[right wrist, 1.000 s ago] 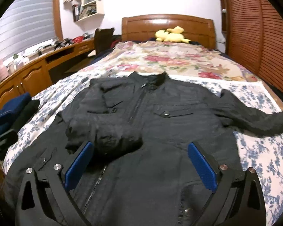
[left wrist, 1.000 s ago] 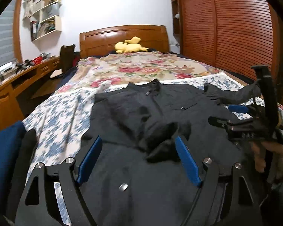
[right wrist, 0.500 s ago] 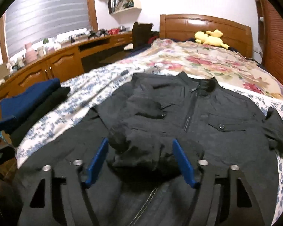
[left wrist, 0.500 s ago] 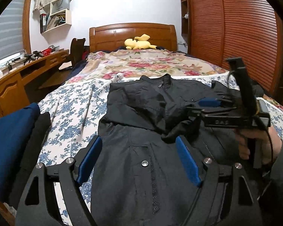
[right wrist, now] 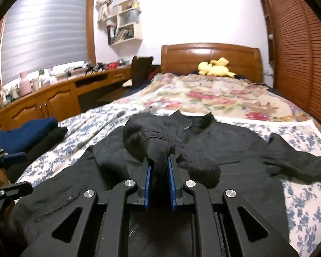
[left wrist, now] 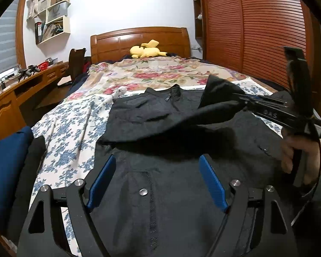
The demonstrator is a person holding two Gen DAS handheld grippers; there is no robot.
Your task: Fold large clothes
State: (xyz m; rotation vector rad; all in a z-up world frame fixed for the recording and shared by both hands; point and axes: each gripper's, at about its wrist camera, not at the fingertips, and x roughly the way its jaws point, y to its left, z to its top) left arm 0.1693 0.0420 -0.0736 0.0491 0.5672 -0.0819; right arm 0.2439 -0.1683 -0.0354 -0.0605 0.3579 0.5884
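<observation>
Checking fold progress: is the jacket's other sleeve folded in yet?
No. That sleeve lies spread outward on the bed; the right gripper holds the other.

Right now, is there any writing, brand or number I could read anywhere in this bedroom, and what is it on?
"DAS": pale letters on the black body of the right gripper, seen from the left wrist camera; the first letter is partly blurred, so it is uncertain.
Books and papers on the wall shelf: too small and blurred to read.
Black jacket and yellow plush toy: no readable text.
</observation>
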